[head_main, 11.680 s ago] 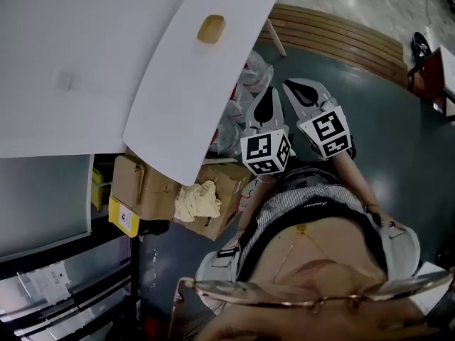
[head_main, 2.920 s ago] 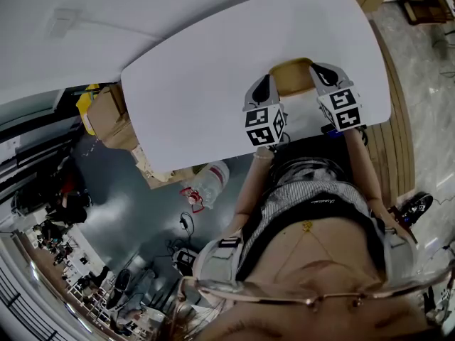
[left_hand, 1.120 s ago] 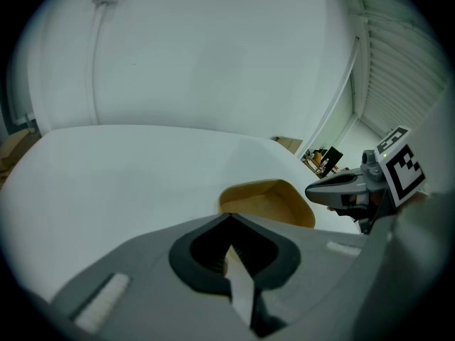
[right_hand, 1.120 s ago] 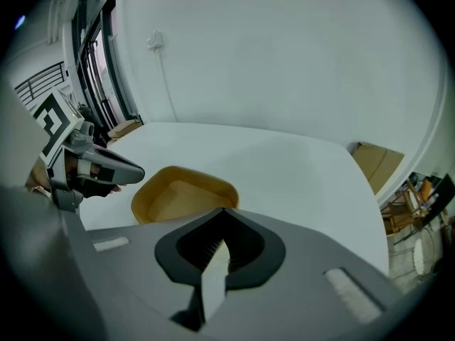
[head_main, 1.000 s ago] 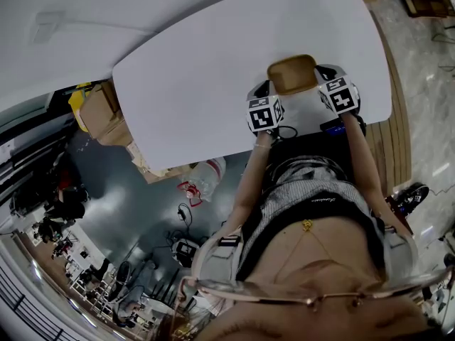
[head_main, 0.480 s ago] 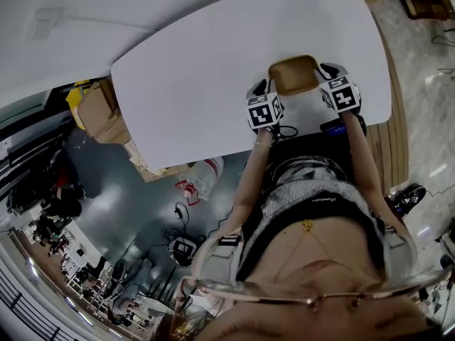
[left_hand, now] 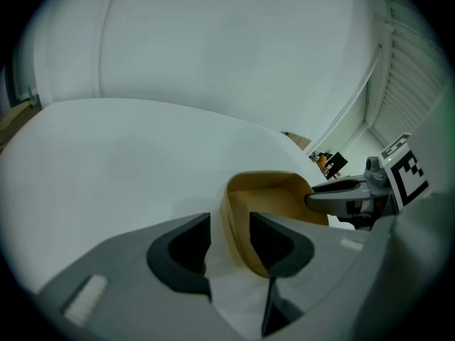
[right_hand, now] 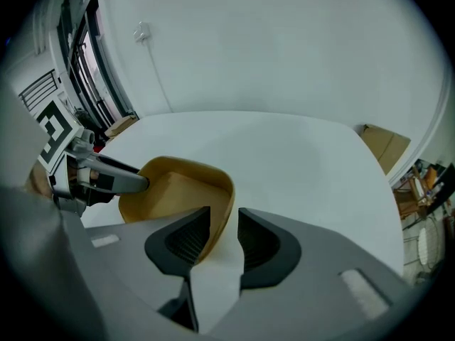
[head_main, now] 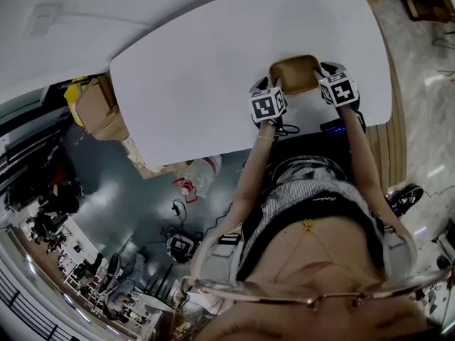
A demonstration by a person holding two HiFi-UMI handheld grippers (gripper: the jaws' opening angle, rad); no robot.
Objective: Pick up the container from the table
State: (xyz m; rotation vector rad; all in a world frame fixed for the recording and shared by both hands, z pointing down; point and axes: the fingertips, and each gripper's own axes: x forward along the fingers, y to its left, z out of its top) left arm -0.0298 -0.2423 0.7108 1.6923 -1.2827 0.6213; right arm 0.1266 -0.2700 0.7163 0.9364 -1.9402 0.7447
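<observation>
The left tool (left_hand: 229, 233) stands part open astride the container's left wall. One jaw is outside and one inside, with a sliver of gap on each side, so it pinches nothing.

Just ahead of that tool and reaching across to the other sits the container (left_hand: 274, 197). It is a tan, shallow, open tray with rounded corners, flat on the white surface (head_main: 199, 77) and empty as far as the views show.

The right tool (right_hand: 224, 236) has just been opening its jaws. They now stand wide, with the tray's right wall rising between them and neither pad pressing on it.

The tray looks thin-walled and light, probably moulded pulp or thin plastic. It should weigh next to nothing, but the rim will likely flex or crease under a hard squeeze. Its smooth, sloping walls could slip out of a loose grip.

The best hold is likely where the tools already stand, low on the two opposite side walls. Both would need to close gently and evenly and lift together so the tray stays level.
</observation>
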